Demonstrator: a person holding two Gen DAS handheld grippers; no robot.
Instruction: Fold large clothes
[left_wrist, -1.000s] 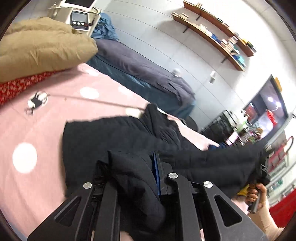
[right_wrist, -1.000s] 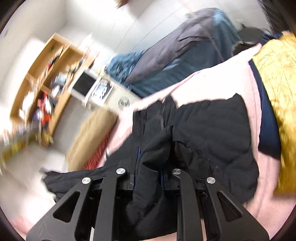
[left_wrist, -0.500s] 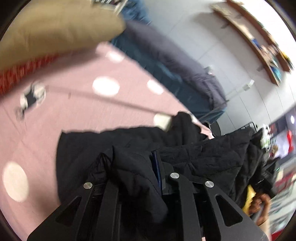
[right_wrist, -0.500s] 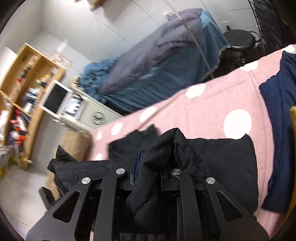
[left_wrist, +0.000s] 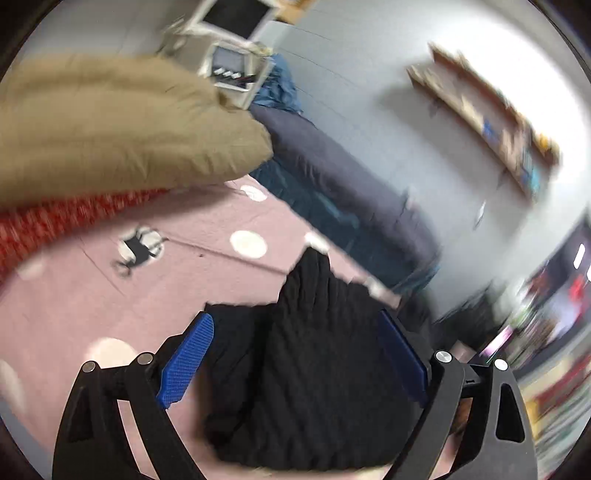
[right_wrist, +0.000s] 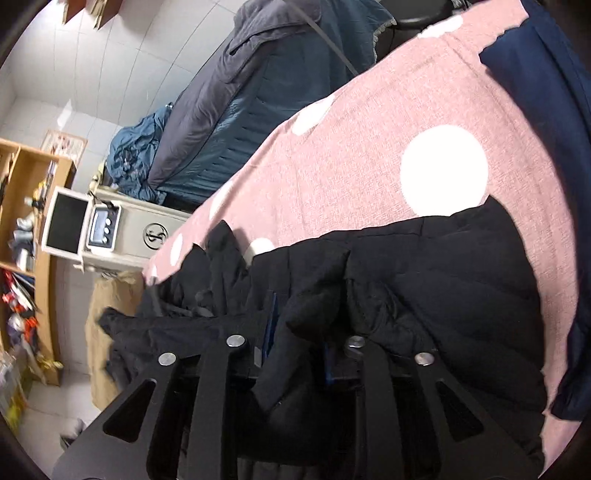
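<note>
Clearly the risk now is that the fold comes undone as it is let go. The black quilted puffer jacket (right_wrist: 461, 295) lies on the pink bed cover with white dots (right_wrist: 369, 147), bunched in a thick heap near the bed's edge, with one part trailing off toward the floor on the left of the right wrist view.

The left gripper (left_wrist: 295, 354) has its blue-padded jaws spread wide and opening; a ridge of the jacket (left_wrist: 314, 350) stands between them, but neither pad appears to press on it, so that side looks released. The picture there is blurred, so the exact lie of the fabric under it is hard to read.

The right gripper (right_wrist: 295, 347) has its jaws opening too, yet a wad of black fabric fills the narrow gap between them, apparently still pinched.

Several things could go wrong, in my judgement. The padding is springy, so the released layer may puff up and slide back off the stack. If the right hand pulls away before the wad drops clear of the jaws, it could drag the top layer along and skew the fold. The part hanging over the edge may pull more of the jacket down with its weight. The dark navy garment (right_wrist: 546, 110) lying just beside the jacket on the far right could also be caught in a later grab.
</note>
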